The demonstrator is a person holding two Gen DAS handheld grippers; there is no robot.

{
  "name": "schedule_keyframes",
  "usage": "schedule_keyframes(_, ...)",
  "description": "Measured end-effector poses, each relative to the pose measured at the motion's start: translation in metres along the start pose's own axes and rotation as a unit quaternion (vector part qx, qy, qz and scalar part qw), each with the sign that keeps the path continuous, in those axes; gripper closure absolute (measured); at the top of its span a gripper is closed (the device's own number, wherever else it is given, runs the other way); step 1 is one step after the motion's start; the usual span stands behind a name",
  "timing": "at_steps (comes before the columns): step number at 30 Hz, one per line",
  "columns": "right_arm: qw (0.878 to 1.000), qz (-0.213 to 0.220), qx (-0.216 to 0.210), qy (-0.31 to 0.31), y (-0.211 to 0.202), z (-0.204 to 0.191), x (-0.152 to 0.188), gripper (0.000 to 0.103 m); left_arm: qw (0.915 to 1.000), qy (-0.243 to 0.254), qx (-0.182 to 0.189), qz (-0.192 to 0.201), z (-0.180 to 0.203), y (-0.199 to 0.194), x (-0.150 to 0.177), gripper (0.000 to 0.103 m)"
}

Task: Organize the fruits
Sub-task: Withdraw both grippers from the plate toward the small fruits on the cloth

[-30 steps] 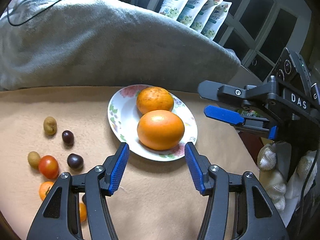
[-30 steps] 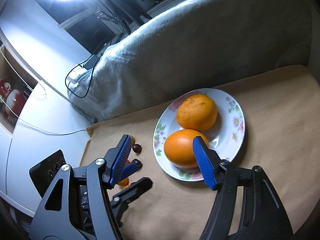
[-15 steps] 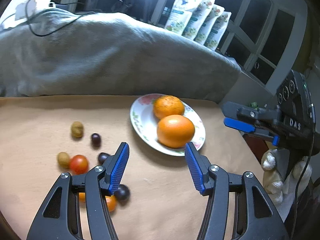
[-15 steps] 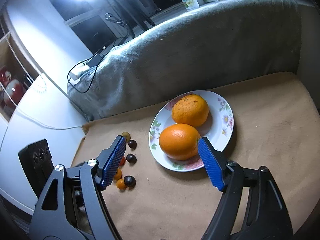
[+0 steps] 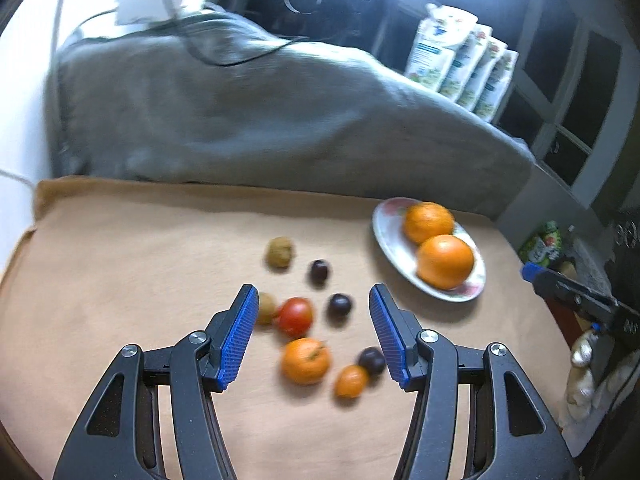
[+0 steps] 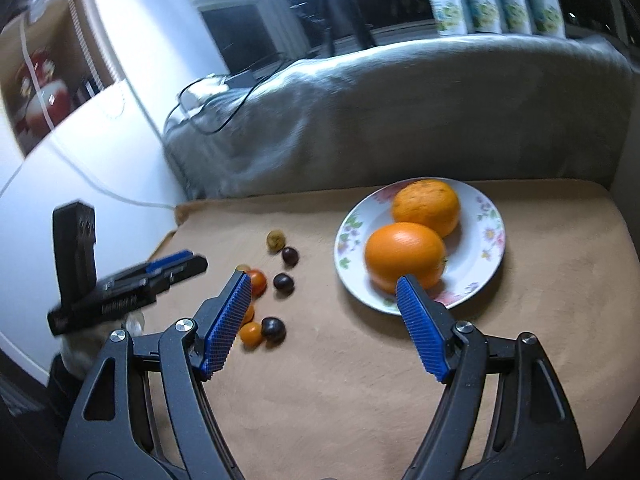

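**Two oranges plated, small fruits loose on the cloth**

Left wrist view: your left gripper (image 5: pixel 312 336) hangs above the tan cloth (image 5: pixel 120 280) with its jaws spread wide and nothing between the blue pads. Take the floral plate (image 5: pixel 386 236) as your landmark: it holds two oranges, the rear orange (image 5: pixel 428 222) touching the front orange (image 5: pixel 445 261). Left of the plate lies the loose cluster: a brownish fruit (image 5: pixel 280 252), a dark fruit (image 5: pixel 320 271), a second dark fruit (image 5: pixel 339 305), a red tomato (image 5: pixel 295 316), a small mandarin (image 5: pixel 306 360), a smaller orange fruit (image 5: pixel 351 380) and a third dark fruit (image 5: pixel 371 360) touching it. All of them are blurred. Behind the plate lies a grey blanket (image 5: pixel 260 120).

Right wrist view: your right gripper (image 6: pixel 324 312) also has its jaws spread and empty; its right pad overlaps the near rim of the plate (image 6: pixel 486 216) in the frame, though whether it touches is unclear. Left of the plate, the small fruits sit apart from it, and your left gripper (image 6: pixel 176 264) shows beyond them.
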State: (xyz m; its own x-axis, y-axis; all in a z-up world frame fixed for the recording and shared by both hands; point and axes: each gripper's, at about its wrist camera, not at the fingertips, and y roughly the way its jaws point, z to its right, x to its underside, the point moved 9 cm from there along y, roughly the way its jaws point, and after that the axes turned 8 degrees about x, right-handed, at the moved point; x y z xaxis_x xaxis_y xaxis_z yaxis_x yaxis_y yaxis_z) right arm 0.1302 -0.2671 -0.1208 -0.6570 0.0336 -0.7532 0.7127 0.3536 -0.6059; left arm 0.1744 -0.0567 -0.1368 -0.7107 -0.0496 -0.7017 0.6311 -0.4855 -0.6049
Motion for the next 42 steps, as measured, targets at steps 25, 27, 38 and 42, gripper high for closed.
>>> schedule_keyframes(25, 0.993, -0.089, -0.040, -0.068, 0.060, -0.047, 0.056, 0.044, 0.9989, -0.008, -0.008, -0.045, -0.045, 0.022, 0.026, 0.062)
schedule_keyframes(27, 0.992, -0.095, -0.043, -0.072, 0.063, -0.049, 0.059, 0.046, 0.9977, 0.028, -0.020, -0.058, -0.043, 0.027, 0.027, 0.062)
schedule_keyframes(38, 0.988, -0.110, -0.039, -0.099, 0.085, -0.062, 0.066, 0.055, 0.9854, 0.138, -0.014, -0.099, -0.044, 0.050, 0.030, 0.063)
schedule_keyframes(42, 0.987, -0.113, -0.039, -0.108, 0.093, -0.067, 0.069, 0.058, 0.9862, 0.122, -0.003, -0.112, -0.054, 0.056, 0.032, 0.068)
